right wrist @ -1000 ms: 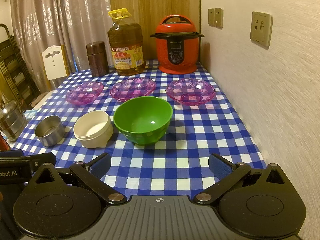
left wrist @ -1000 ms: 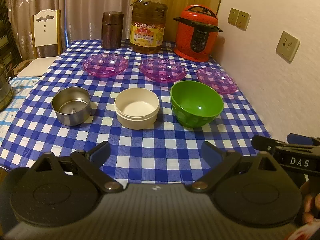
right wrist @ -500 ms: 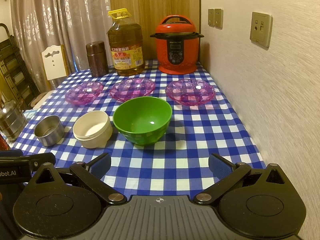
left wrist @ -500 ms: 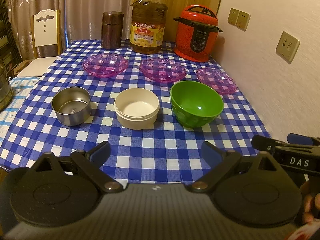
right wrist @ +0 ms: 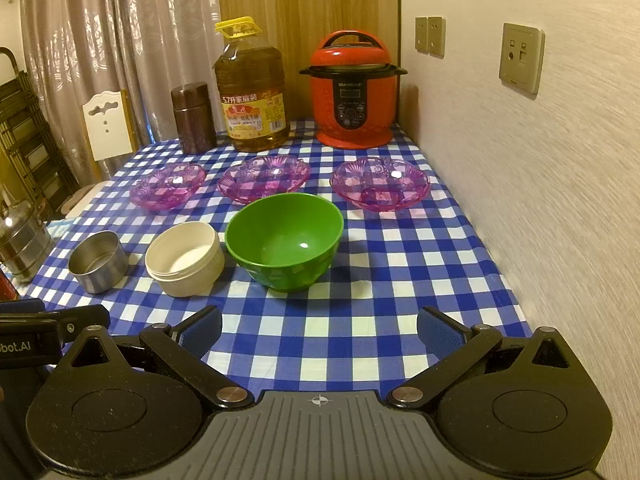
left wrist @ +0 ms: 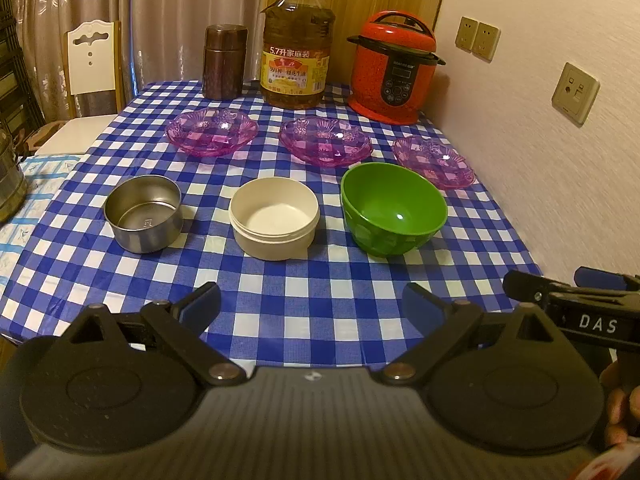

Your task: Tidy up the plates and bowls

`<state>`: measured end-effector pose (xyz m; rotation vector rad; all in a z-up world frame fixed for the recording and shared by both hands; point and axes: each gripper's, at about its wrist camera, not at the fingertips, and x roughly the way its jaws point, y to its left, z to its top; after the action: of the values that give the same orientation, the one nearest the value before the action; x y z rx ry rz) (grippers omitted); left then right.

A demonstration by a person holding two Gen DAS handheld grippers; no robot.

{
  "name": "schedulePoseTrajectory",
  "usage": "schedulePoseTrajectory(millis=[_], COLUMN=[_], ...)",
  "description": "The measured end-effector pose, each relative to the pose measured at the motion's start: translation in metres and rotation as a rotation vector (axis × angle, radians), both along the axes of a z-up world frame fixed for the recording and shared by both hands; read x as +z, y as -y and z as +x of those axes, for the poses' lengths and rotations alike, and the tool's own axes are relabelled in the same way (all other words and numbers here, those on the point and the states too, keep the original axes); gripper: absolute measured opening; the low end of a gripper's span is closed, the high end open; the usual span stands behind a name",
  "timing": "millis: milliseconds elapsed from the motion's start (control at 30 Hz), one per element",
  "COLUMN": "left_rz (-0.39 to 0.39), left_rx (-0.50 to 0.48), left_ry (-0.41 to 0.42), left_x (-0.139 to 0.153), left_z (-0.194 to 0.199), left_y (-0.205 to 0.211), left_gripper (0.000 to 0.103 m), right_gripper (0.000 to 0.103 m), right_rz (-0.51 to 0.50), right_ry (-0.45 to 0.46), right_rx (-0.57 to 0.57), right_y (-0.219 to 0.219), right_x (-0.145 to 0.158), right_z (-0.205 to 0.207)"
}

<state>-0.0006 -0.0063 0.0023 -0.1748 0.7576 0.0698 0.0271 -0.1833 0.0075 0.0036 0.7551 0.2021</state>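
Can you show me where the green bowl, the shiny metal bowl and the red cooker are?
green bowl (right wrist: 285, 240), right wrist view, inside wall
metal bowl (left wrist: 143, 213), left wrist view, inside bottom
red cooker (right wrist: 354, 94), right wrist view, front panel

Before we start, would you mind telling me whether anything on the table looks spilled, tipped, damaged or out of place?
Nothing stands out. The three purple plates sit upright in a row, with the steel bowl, cream bowl and green bowl upright, empty and apart in front. No spill shows on the tablecloth.
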Motion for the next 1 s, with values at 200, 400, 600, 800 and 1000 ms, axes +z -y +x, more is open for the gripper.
schedulePoseTrajectory(millis=[200,400,600,800,1000], left_rz=[0.001,0.0,-0.037,-0.079,-0.14], left_rx=[0.0,0.003,0.014,0.044,0.088], left_ry=[0.0,0.002,0.016,0.031,0.077], left_x=[0.0,0.0,0.006,0.012,0.026], left_z=[0.0,0.0,0.004,0.022,0.05], left_y=[0.0,0.0,-0.007,-0.027,-0.057], left_gripper=[0.096,0.096,0.096,0.096,0.096], right_gripper=[0.103,0.103,0.103,0.103,0.103], right_rz=[0.0,0.0,0.02,0.079,0.146], right_ry=[0.0,0.001,0.005,0.019,0.04], right_rx=[-0.001,-0.001,-0.003,0.011,0.031], right_y=[-0.001,0.0,0.002,-0.002,-0.006], right_x=[0.0,-0.001,0.0,0.008,0.024], right_z=[0.0,0.0,0.006,0.026,0.06])
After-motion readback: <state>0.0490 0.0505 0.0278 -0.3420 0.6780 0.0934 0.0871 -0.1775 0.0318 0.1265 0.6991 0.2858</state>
